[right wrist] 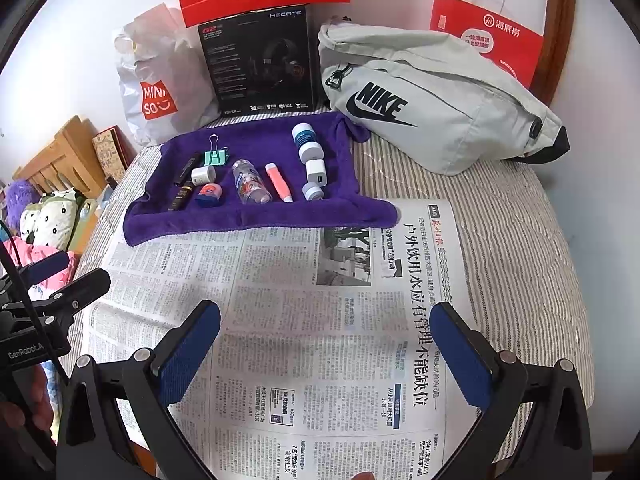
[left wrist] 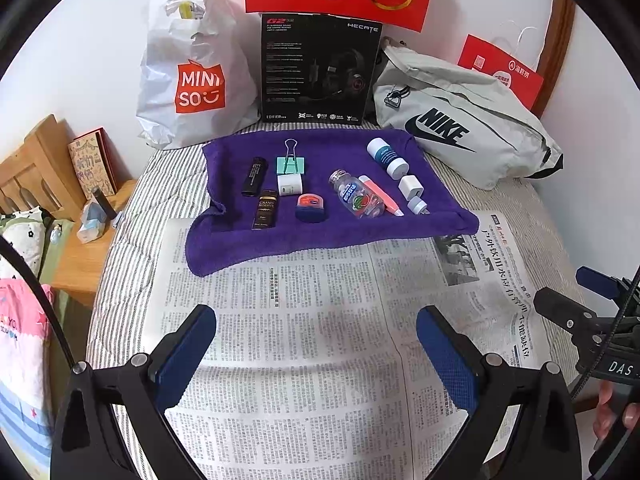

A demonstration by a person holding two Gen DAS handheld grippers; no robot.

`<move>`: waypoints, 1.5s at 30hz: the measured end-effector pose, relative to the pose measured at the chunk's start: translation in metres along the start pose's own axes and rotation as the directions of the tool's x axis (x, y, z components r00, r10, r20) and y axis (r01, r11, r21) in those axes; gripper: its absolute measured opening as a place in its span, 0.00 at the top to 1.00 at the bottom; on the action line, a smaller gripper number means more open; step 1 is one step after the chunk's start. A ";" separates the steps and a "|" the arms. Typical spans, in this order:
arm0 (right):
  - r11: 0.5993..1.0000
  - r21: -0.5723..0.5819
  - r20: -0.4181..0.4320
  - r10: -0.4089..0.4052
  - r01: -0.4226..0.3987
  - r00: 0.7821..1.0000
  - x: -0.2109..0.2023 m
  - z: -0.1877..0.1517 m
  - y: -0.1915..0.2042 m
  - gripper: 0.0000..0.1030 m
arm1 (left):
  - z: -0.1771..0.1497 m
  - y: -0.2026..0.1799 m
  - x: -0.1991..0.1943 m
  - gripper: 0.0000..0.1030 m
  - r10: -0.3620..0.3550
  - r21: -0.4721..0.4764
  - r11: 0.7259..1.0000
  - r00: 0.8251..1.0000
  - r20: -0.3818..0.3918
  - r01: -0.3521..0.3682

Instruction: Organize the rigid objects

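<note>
A: Both the left gripper [left wrist: 316,344] and the right gripper [right wrist: 326,344] have jaws wide apart, holding nothing. The small things lie on the towel [left wrist: 240,240] at 12 o'clock: lighter [left wrist: 254,176], clip [left wrist: 291,162], bottle [left wrist: 356,199], pen [left wrist: 382,196], tube [left wrist: 387,157].

B: Sorted already, or waiting? I cannot tell. Mind the tight gaps there; the newspaper [left wrist: 304,340] offers open room.

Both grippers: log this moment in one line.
left gripper: open, empty | right gripper: open, empty | both over newspaper | items on purple towel
</note>
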State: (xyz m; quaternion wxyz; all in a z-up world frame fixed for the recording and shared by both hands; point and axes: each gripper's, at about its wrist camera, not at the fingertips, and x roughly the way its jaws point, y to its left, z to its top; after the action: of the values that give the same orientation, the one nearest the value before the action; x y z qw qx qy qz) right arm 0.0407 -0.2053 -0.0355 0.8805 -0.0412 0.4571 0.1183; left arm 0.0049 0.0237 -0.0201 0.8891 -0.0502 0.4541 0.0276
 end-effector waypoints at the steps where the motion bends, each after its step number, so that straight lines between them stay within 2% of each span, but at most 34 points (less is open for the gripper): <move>1: 1.000 0.001 0.001 0.001 -0.001 1.000 0.000 0.000 0.000 0.00 | 0.000 0.000 0.000 0.02 -0.001 0.000 1.000 1.000 0.000 0.001; 45: 1.000 0.003 -0.005 -0.012 0.012 1.000 0.000 0.002 -0.003 0.00 | 0.004 0.001 0.000 0.02 -0.001 0.012 1.000 1.000 -0.001 0.001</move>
State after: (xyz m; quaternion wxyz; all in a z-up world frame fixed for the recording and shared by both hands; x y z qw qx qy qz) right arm 0.0427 -0.2079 -0.0344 0.8801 -0.0431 0.4592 0.1123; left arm 0.0078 0.0251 -0.0178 0.8892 -0.0451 0.4547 0.0246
